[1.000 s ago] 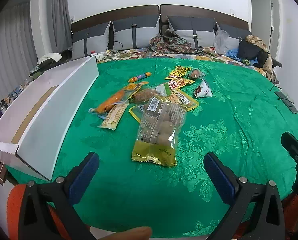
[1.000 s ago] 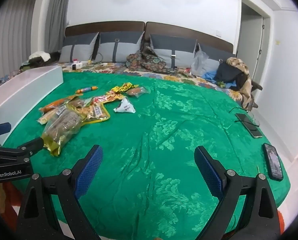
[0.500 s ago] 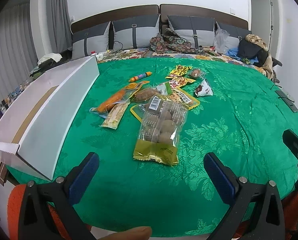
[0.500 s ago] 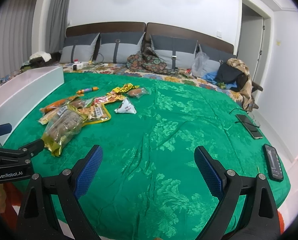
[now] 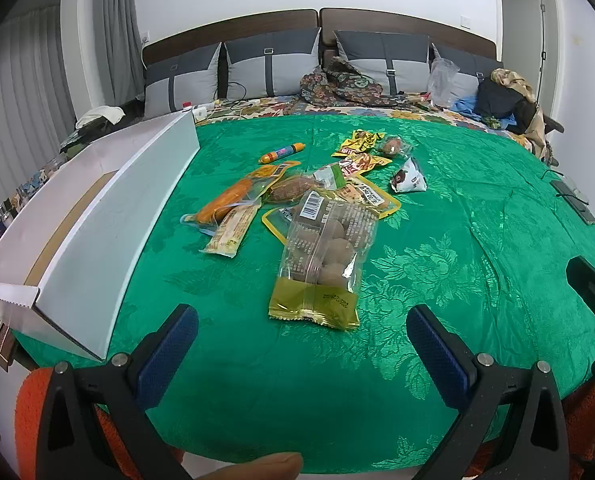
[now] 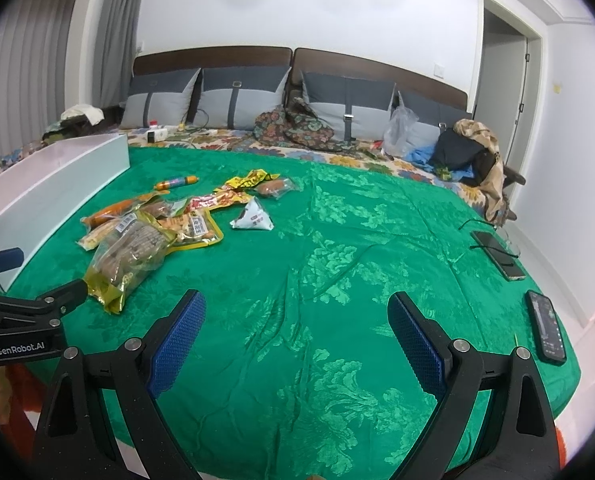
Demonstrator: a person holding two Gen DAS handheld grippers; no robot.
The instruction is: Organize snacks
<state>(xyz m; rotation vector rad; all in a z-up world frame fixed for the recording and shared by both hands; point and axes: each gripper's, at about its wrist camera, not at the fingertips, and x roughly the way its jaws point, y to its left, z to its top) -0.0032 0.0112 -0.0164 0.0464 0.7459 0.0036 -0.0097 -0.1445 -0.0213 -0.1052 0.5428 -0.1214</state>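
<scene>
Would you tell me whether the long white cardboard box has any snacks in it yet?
Cannot tell fully: the long white cardboard box shows only bare brown floor; its near wall hides the rest.

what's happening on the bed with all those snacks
A person holds a gripper in each hand over the green bedspread. Both the left gripper and right gripper are open and hold nothing. The snacks lie in a loose pile, untouched, beside a white box. The cookie bag lies nearest the left gripper.
</scene>
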